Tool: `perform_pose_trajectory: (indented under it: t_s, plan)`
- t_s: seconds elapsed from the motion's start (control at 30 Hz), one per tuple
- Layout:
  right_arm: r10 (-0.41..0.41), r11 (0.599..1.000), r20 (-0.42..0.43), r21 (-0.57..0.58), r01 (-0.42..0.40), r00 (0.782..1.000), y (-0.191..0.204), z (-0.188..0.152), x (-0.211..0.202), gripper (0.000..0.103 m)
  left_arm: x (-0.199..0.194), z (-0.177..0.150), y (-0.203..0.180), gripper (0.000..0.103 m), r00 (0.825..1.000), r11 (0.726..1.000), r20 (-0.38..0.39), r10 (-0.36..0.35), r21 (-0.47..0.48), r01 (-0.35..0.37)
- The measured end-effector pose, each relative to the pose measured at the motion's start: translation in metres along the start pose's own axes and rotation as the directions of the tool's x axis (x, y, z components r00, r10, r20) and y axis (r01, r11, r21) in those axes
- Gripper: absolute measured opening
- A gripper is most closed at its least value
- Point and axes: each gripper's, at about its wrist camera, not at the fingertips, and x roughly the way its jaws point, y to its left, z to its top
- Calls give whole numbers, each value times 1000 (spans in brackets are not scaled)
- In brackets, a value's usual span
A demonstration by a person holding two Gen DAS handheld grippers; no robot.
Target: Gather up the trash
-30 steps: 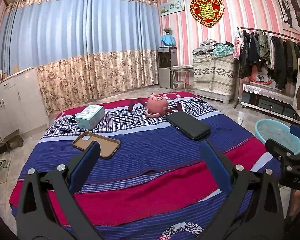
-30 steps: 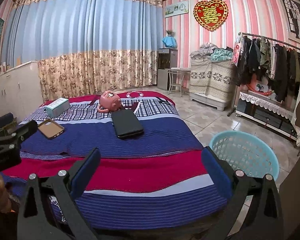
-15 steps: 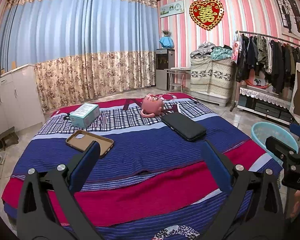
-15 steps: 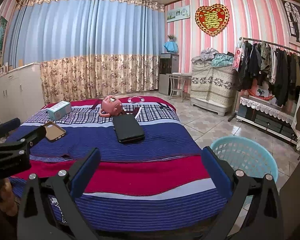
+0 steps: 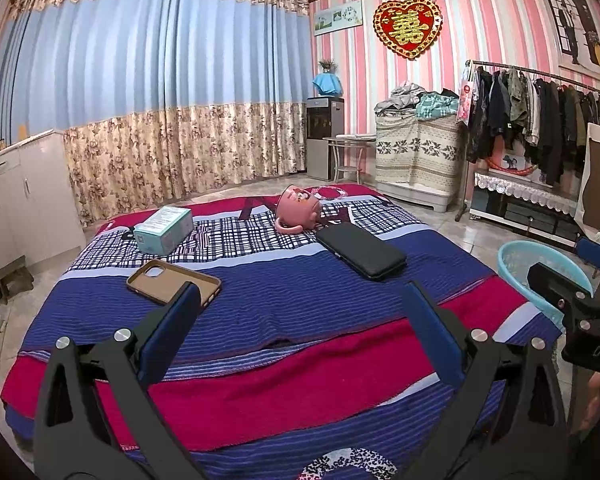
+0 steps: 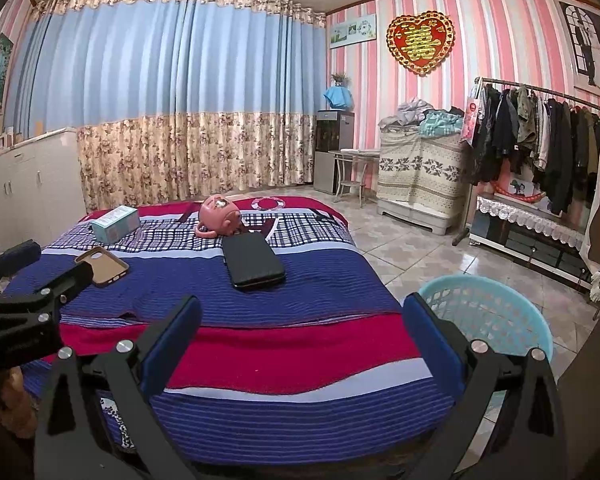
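On the striped bed (image 5: pixel 284 376) lie a teal box (image 5: pixel 163 229), a brown phone case (image 5: pixel 173 281), a tipped pink mug (image 5: pixel 298 213) and a black flat case (image 5: pixel 361 250). My left gripper (image 5: pixel 302 300) hovers open and empty over the bed's near end, short of the phone case. My right gripper (image 6: pixel 303 308) is also open and empty, above the near right part of the bed (image 6: pixel 284 360). A light blue basket (image 6: pixel 486 320) stands on the floor just right of it. Each gripper shows at the other view's edge: the left gripper (image 6: pixel 32 280), the right gripper (image 5: pixel 572 284).
White cabinets (image 5: pixel 24 196) line the left wall and curtains (image 5: pixel 160 100) hang behind the bed. A clothes rack (image 6: pixel 540 136), a covered pile (image 6: pixel 420 172) and a low stand (image 6: pixel 528 232) sit at the right. Tiled floor (image 6: pixel 412 252) lies between bed and rack.
Both views have shifted slightly, with the bed's items drifting a little in frame. Both grippers stay open and hold nothing.
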Motion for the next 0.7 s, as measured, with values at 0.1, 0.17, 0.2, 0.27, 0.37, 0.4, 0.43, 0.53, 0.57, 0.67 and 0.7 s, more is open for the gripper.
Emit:
perform_pose_trajectory:
  t_s: [0.1,0.17,0.2,0.27,0.37,0.4,0.43,0.53,0.57,0.67,0.7]
  plan:
    - [-7,1000,4,5,7,1000,-1,0,0,98,1,0,0,98,1000,1000,-8,-4,3,4]
    - [-10,1000,4,5,10,1000,0,0,1,98,1,1,0,98,1000,1000,-7,-3,3,3]
    - [-8,1000,3,5,8,1000,-1,0,0,98,1,1,0,98,1000,1000,-8,-3,4,3]
    - [-8,1000,4,1,8,1000,-1,0,0,98,1,1,1,98,1000,1000,-8,-3,3,3]
    - [-10,1000,5,-2,10,1000,0,0,0,98,1,1,1,98,1000,1000,-8,-2,6,2]
    - [-11,1000,4,-1,11,1000,-1,0,0,98,1,1,1,98,1000,1000,-8,-3,5,3]
    - [-10,1000,3,0,10,1000,0,0,0,98,1,0,1,98,1000,1000,-9,-4,4,4]
    - [-12,1000,1,0,12,1000,-2,0,0,98,1,0,1,98,1000,1000,-11,-4,4,4]
    - [-11,1000,2,0,11,1000,-1,0,0,98,1,1,1,98,1000,1000,-11,-4,4,4]
    - [-11,1000,2,2,11,1000,-2,0,0,98,2,-1,2,98,1000,1000,-10,-3,6,3]
    - [-11,1000,2,2,11,1000,-2,0,0,98,2,-2,1,98,1000,1000,-10,-1,8,1]
